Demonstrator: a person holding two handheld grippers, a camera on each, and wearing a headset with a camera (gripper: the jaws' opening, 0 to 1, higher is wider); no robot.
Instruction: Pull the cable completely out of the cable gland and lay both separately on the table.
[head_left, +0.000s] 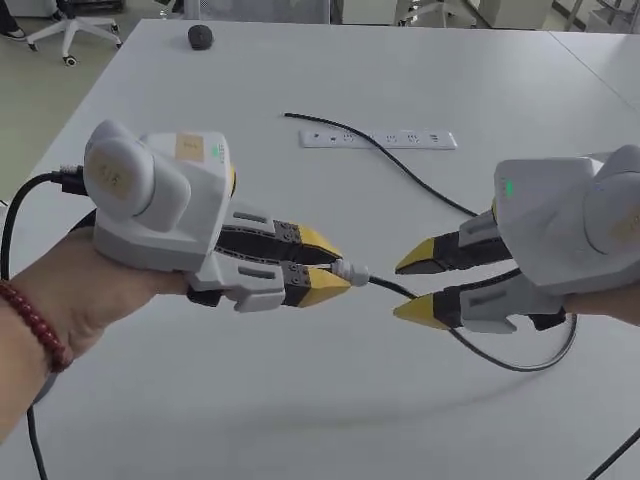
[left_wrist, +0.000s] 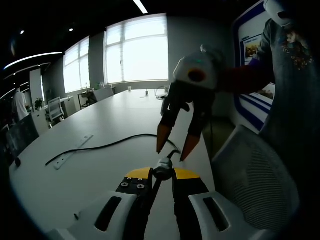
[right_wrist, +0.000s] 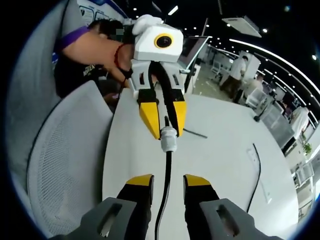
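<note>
Above the white tabletop (head_left: 300, 400), the left claw (head_left: 343, 268) is clamped tight on the white cable gland (head_left: 356, 272), held clear of the surface. The black cable (right_wrist: 168, 170) runs from it between the parted tips of the right claw (head_left: 397, 290), which seems to grip nothing

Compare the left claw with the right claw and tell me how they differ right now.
The left claw is shut on the white cable gland, while the right claw is open and grips nothing. The gland sits at the left claw's tips, while the black cable merely passes between the right claw's spread jaws. Both have yellow tips and point at each other.
</note>
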